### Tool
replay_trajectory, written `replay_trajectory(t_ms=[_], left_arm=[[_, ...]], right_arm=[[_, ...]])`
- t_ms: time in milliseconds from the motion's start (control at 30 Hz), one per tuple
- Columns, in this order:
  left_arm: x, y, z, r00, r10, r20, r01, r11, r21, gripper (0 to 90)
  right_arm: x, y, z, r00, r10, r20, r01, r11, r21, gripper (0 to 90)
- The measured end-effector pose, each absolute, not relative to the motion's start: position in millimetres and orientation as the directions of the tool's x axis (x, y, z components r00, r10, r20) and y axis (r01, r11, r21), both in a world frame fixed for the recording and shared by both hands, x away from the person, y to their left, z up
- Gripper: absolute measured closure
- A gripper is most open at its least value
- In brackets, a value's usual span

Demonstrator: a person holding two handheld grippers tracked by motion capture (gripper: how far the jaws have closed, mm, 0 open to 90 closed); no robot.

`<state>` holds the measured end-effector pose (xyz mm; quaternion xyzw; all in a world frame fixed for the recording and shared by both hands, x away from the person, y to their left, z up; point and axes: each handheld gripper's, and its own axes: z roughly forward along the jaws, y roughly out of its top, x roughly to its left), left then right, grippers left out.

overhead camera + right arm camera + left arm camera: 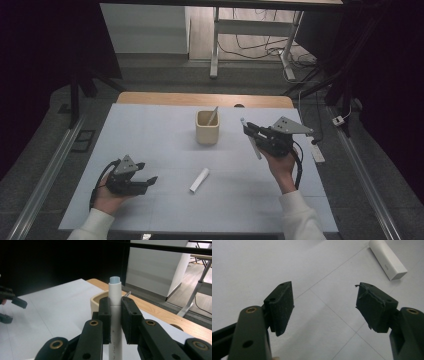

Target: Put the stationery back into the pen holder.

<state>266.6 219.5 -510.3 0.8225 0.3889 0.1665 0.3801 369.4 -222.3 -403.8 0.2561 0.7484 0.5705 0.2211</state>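
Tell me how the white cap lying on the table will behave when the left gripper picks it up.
The white cap looks like a small hollow plastic piece, so probably light and stiff. Its smooth surface may slip between the pads. In the left gripper view its end looks squarish, so it seems unlikely to roll. The left gripper is open, not touching it.

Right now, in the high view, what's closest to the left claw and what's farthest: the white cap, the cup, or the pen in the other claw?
1. The white cap, lying on the mat just right of the left claw.
2. The beige cup, farther back at mid-table, a thin stick standing in it.
3. The white pen, held in the right claw on the far right.
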Motion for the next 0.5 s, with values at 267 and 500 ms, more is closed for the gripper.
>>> replay_trajectory(t_ms=[267, 500], left_arm=[[266, 219, -510, 0.645, 0.764, -0.032, 0.512, -0.401, 0.759, 29.9], [266, 219, -509, 0.647, 0.761, -0.039, 0.511, -0.396, 0.763, 29.9]], right_arm=[[376, -219, -399, -0.763, 0.647, -0.009, 0.134, 0.171, 0.976, 78.0], [383, -215, -394, -0.752, 0.658, 0.017, 0.132, 0.125, 0.983, 78.0]])
